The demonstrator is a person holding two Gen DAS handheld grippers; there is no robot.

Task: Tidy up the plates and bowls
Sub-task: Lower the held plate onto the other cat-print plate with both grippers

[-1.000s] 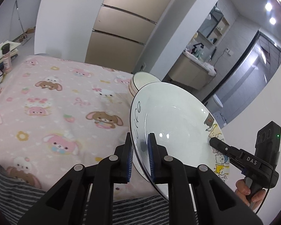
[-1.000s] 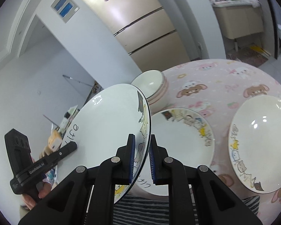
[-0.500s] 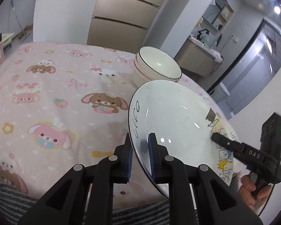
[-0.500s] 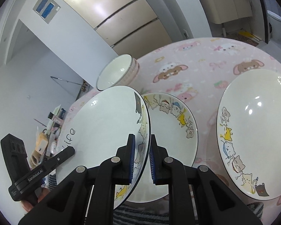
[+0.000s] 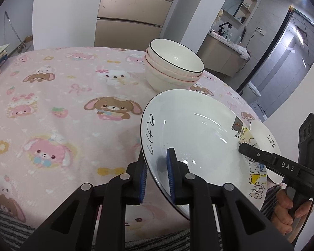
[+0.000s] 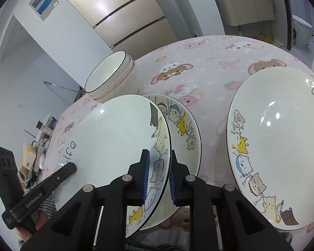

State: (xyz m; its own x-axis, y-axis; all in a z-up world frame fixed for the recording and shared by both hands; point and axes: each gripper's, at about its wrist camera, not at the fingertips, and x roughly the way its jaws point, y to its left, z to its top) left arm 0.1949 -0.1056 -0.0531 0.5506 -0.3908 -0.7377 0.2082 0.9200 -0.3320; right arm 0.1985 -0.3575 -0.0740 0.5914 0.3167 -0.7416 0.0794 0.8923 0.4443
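One white cat-print plate [image 5: 198, 136] [image 6: 115, 136] is held tilted between both grippers, low over a matching plate [image 6: 184, 125] [image 5: 265, 138] that lies on the table. My left gripper [image 5: 157, 175] is shut on the rim by the word "life". My right gripper [image 6: 158, 177] has the opposite, cat-printed rim between its pads, and its jaws are opening slightly while still on the rim. A stack of white bowls [image 5: 173, 67] [image 6: 108, 73] stands just beyond.
A third cat-print plate [image 6: 278, 146] lies on the pink cartoon tablecloth [image 5: 73, 94] to the right. A hand [image 5: 286, 207] grips the right gripper's handle. Books and small items [image 6: 35, 146] crowd the table's left edge. A striped cloth [image 5: 14, 234] borders the near edge.
Both grippers have come down with the plate, which now hangs close over the plate on the table. The right gripper's pads stand a little wider apart.
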